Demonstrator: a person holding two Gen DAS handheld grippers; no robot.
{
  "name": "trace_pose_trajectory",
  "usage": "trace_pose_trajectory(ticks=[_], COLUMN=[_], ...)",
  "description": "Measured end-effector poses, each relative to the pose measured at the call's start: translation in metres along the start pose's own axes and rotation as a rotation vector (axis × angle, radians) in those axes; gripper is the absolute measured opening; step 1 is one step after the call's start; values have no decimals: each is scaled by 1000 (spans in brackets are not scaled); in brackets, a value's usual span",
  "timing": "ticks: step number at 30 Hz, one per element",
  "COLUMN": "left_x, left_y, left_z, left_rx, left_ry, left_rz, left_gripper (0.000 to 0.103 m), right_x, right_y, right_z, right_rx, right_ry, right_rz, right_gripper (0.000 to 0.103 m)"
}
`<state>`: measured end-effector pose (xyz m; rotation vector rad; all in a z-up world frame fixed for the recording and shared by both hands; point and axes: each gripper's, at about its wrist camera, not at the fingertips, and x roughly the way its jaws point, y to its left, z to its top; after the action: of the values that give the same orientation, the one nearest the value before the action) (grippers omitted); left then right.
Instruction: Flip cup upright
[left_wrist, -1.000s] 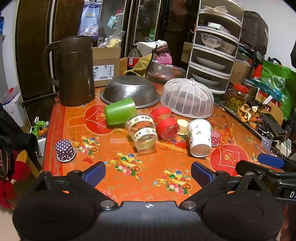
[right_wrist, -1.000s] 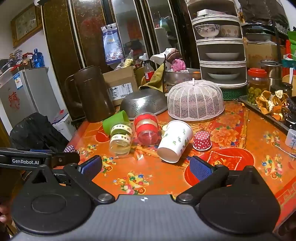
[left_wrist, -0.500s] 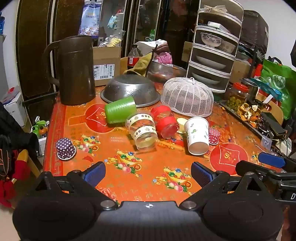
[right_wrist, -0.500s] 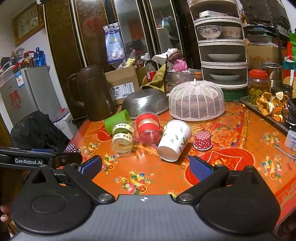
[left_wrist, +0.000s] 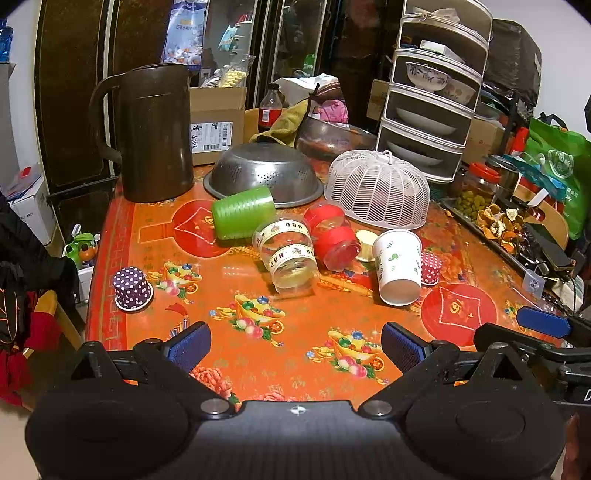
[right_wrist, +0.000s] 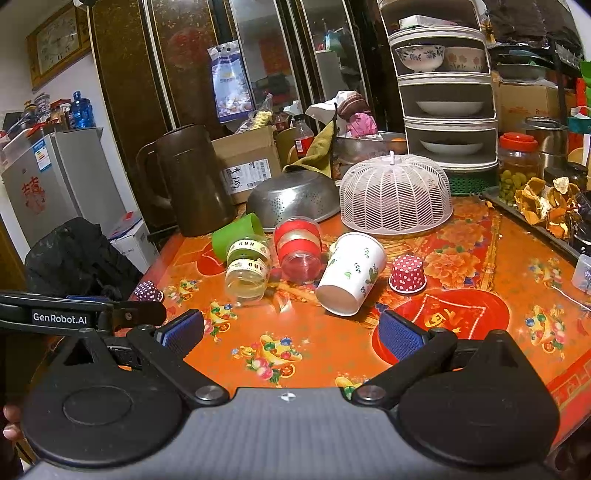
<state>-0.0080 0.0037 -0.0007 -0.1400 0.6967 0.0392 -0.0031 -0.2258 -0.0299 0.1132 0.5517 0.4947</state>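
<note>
Several cups lie on their sides mid-table: a white paper cup with green leaf print (left_wrist: 398, 266) (right_wrist: 350, 273), a clear cup with cream bands (left_wrist: 289, 252) (right_wrist: 248, 267), a clear cup with red bands (left_wrist: 334, 236) (right_wrist: 299, 245) and a green plastic cup (left_wrist: 243, 213) (right_wrist: 237, 235). My left gripper (left_wrist: 295, 345) is open and empty, well short of the cups. My right gripper (right_wrist: 291, 332) is open and empty, a little short of the white cup.
A brown pitcher (left_wrist: 153, 133), an upturned steel colander (left_wrist: 263, 173) and a white mesh food cover (left_wrist: 377, 194) stand behind the cups. A purple dotted cupcake liner (left_wrist: 132, 288) sits left, a red dotted one (right_wrist: 407, 274) right. A tiered dish rack (left_wrist: 436, 107) stands at the back right.
Both grippers have drawn back slightly and the cups look a little farther off. Nothing on the table has moved.
</note>
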Motion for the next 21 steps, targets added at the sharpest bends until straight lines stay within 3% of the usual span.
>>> trace_pose_trajectory(ticks=[21], left_x=[-1], left_y=[1], left_z=[-2], left_rx=[4], left_ry=[-1], left_rz=[0], left_gripper=[100], right_x=[-4], right_y=[-2], right_z=[1], right_rx=[7], right_ry=[0], right_rz=[4], right_gripper=[102])
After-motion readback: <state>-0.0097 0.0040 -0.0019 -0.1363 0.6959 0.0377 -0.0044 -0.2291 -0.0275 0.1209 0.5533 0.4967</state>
